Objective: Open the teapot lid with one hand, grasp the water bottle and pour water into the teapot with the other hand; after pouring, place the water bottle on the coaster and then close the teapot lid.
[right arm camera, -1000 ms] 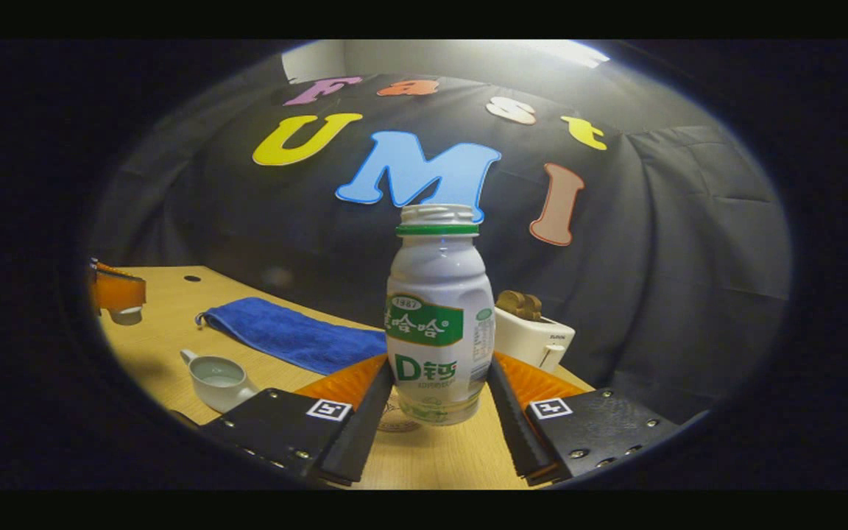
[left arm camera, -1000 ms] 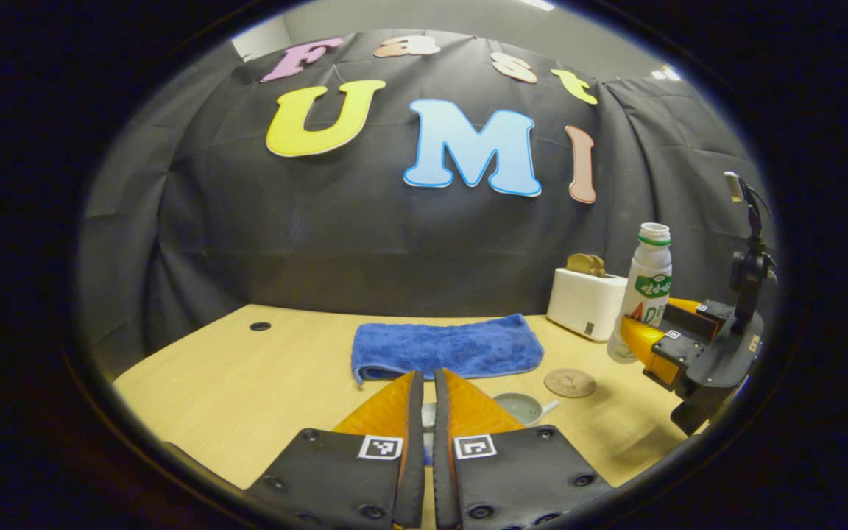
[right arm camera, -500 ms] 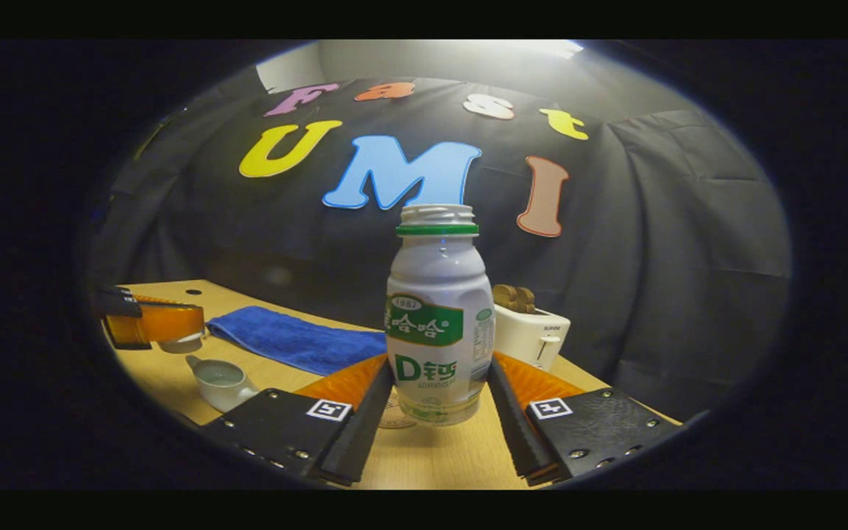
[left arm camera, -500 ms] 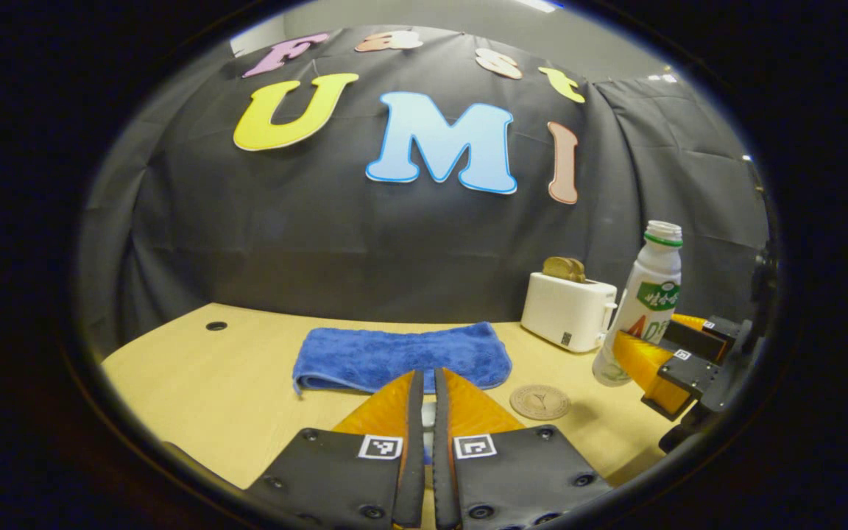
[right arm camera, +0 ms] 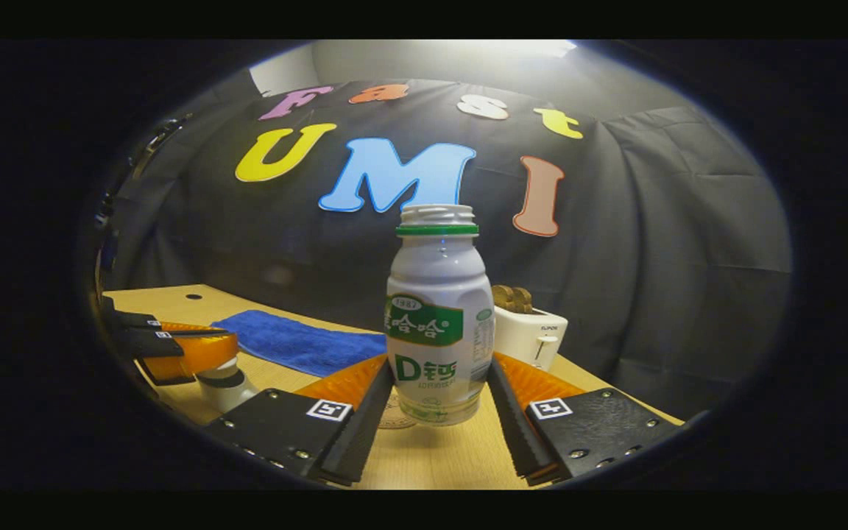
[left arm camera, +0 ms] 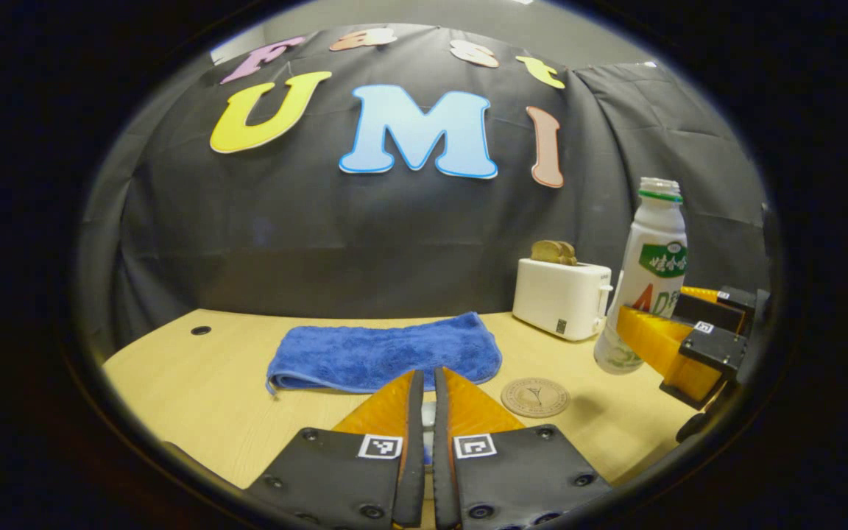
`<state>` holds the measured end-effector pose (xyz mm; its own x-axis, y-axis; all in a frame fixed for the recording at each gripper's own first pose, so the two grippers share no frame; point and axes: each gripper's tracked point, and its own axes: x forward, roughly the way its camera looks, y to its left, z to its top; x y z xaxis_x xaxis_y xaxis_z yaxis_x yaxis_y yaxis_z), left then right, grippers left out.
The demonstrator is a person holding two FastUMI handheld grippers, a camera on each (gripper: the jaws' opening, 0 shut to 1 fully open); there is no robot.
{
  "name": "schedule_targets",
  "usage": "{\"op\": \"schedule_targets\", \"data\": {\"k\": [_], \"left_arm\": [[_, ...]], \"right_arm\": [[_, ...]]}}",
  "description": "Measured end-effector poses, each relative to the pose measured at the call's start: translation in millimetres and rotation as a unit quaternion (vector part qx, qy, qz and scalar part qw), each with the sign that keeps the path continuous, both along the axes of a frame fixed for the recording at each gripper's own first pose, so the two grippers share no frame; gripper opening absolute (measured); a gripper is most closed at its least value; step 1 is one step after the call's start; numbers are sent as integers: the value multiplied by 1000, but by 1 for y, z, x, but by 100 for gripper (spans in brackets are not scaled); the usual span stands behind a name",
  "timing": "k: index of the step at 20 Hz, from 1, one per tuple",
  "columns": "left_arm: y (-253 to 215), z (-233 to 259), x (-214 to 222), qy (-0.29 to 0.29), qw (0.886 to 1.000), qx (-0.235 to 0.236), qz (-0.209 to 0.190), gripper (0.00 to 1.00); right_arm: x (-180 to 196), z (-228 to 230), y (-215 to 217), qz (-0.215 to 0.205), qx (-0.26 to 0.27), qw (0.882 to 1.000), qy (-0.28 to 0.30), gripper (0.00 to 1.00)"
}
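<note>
My right gripper [right arm camera: 440, 362] is shut on a white water bottle [right arm camera: 439, 294] with a green label and no cap, held upright just above the table. In the left gripper view the water bottle [left arm camera: 648, 272] and the right gripper [left arm camera: 659, 338] hang at the right, close to the round brown coaster [left arm camera: 534, 397]. My left gripper [left arm camera: 425, 375] is shut on the white teapot lid [right arm camera: 216, 368]. In the right gripper view the left gripper [right arm camera: 203, 350] holds the lid right over the white teapot [right arm camera: 229, 391]; whether lid and pot touch I cannot tell.
A folded blue towel [left arm camera: 383, 353] lies across the middle of the wooden table [left arm camera: 196, 390]. A white toaster [left arm camera: 560, 298] with bread in it stands at the back right, behind the coaster. A small hole [left arm camera: 201, 330] marks the table's far left.
My left gripper has carried the lid from the side to right over the teapot, hiding the pot's open top. The bottle stays upright in the right gripper, slightly higher and nearer the coaster.
</note>
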<state>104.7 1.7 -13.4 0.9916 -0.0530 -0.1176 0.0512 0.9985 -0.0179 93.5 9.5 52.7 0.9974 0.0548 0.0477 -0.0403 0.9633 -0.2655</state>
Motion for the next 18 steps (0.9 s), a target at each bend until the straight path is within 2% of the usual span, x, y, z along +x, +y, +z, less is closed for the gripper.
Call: {"op": "schedule_targets", "data": {"k": [1,2,8,9,12,18], "left_arm": [[-1,-2,1,1,1000,5,0,12],[-1,-5,2,4,1000,7,0,15],[5,-18,3,16,1000,6,7,15],[6,-22,5,18,1000,8,8,12],[4,-22,4,15,1000,15,8,12],[3,-20,3,14,1000,18,10,23]], "right_arm": [[1,0,0,0,0,1000,0,73],[1,0,0,0,0,1000,0,73],[0,-1,1,3,1,1000,0,73],[1,-1,0,3,1,1000,0,73],[2,1,0,0,-1,1000,-1,73],[1,0,-1,-2,-4,1000,2,74]]}}
